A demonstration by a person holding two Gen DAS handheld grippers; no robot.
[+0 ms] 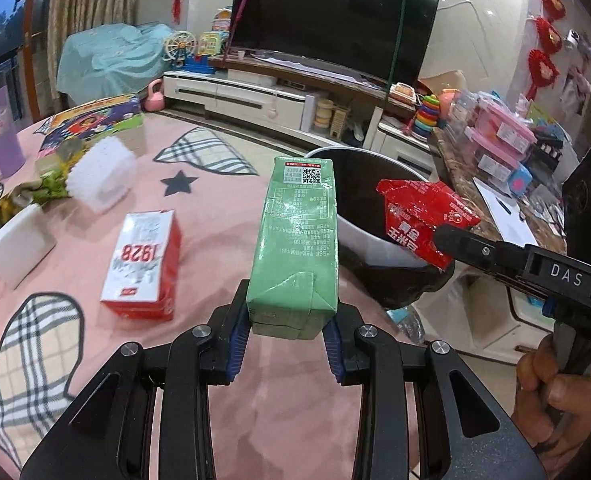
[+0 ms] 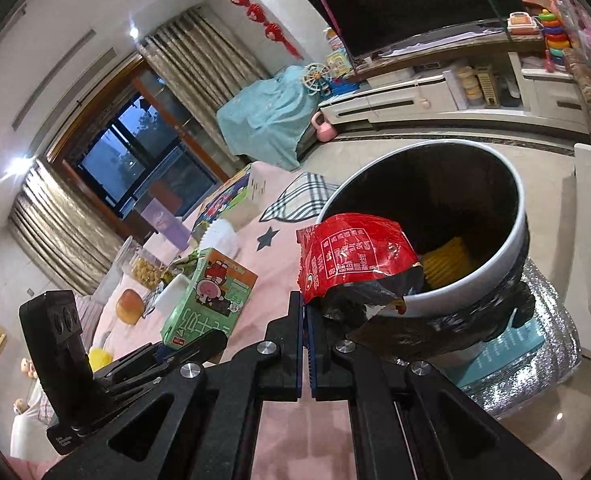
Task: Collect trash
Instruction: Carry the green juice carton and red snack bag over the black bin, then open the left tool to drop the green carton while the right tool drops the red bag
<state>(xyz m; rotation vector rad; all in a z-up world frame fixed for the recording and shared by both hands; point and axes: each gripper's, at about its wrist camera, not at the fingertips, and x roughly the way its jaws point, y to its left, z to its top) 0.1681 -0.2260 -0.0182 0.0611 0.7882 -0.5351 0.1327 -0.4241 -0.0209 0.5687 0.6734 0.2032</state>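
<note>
My left gripper (image 1: 289, 330) is shut on the base of a green drink carton (image 1: 295, 240), held lengthwise and pointing at a white bin with a black liner (image 1: 355, 240) beyond the table edge. In the right wrist view that carton (image 2: 207, 300) shows at the left, gripped by the other tool. My right gripper (image 2: 306, 308) is shut on a crumpled red snack wrapper (image 2: 351, 260), which hangs at the near rim of the bin (image 2: 491, 280). From the left wrist view, the red wrapper (image 1: 423, 216) sits in the right gripper (image 1: 445, 240) over the bin's rim. Something yellow (image 2: 447, 264) lies inside the bin.
A red and white carton marked 1928 (image 1: 141, 260) lies on the pink tablecloth (image 1: 75, 248). White boxes (image 1: 17, 246), a picture book (image 1: 91, 124) and a purple cup (image 1: 3, 136) stand at the far left. A silver foil bag (image 2: 535, 368) sits beside the bin. A TV cabinet (image 1: 255, 96) lies beyond.
</note>
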